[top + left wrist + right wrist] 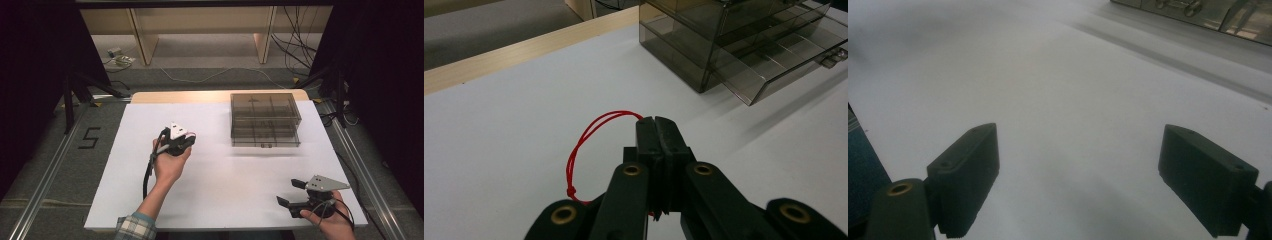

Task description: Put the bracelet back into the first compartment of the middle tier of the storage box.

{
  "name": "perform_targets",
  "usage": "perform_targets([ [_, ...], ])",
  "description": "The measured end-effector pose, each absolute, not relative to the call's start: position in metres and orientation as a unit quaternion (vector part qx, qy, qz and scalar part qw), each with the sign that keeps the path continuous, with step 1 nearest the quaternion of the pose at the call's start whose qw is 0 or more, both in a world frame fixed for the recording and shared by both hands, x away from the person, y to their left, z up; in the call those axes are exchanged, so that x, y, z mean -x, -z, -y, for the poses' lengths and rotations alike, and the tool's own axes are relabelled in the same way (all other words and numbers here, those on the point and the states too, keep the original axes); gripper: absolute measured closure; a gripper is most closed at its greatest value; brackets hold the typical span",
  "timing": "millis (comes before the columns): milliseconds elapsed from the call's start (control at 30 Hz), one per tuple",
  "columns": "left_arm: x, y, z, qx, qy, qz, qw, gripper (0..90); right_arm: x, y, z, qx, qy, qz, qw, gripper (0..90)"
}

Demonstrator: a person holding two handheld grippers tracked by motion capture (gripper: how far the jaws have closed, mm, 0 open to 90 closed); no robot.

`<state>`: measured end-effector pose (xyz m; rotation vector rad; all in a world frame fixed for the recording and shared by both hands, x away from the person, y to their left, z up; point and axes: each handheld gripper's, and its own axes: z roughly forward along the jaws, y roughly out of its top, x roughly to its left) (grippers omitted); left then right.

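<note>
The left hand-held gripper (658, 131) is pinching a red cord (580, 150) near the worktop (220, 195) centre (drawers (265, 120) sitting by the far edge), while the right hand-held gripper (289, 192) is gaping wide at the near right corner.

From my high view the white table top (220, 170) is evenly lit from above, while the left and right edges of the frame fall into near black. The smoky drawer box (265, 120) throws a soft shadow toward the lower frame. My left gripper view is sharp, with mild glare on the table. My right gripper view is hazy, its jaws blurred, the upper left greyed.
</note>
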<state>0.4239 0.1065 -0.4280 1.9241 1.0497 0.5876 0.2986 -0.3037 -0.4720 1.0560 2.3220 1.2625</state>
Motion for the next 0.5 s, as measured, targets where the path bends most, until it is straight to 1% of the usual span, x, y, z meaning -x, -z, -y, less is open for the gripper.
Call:
perform_targets([
  [500,-0.426,0.424,-0.091,-0.773,-0.232,-0.407,0.428,89.8,-0.299,0.472,0.304,-0.368,-0.44,-0.806,0.146,17.3],
])
